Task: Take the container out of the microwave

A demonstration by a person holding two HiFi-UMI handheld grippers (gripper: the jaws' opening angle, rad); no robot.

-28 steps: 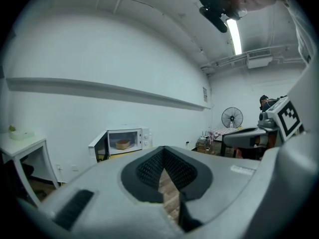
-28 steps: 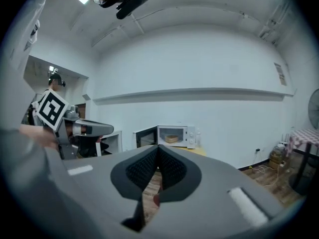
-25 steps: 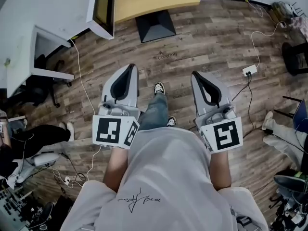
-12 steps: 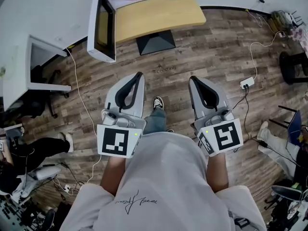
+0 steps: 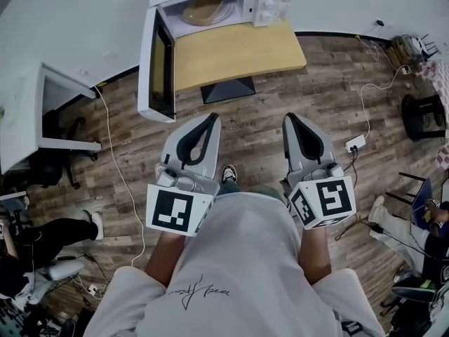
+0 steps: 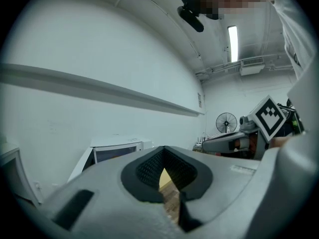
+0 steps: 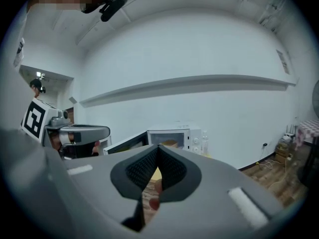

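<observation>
- Nearest the person, both claws are held out level over the wooden floor (image 5: 330,69), side by side with a gap between them.
- The left claw (image 5: 212,116) has its jaws closed tip to tip, with nothing gripped.
- The right claw (image 5: 289,116) is the same, pinched together and empty.
- Beyond them comes the front edge of the counter (image 5: 238,51), well apart from both claw tips.
- The microwave's door (image 5: 156,65) is swung wide on the left and sticks out towards the person, its free end just left of the left claw.
- At the back sits the microwave (image 5: 263,2), with the tan container (image 5: 203,9) inside the lit cavity.
- The container lies straight ahead of the left claw and ahead-left of the right claw, so the left looks better lined up and nearer.
- It reads as a round, shallow dish with no clear long axis.
- Judgement: either claw must open before going in.
</observation>
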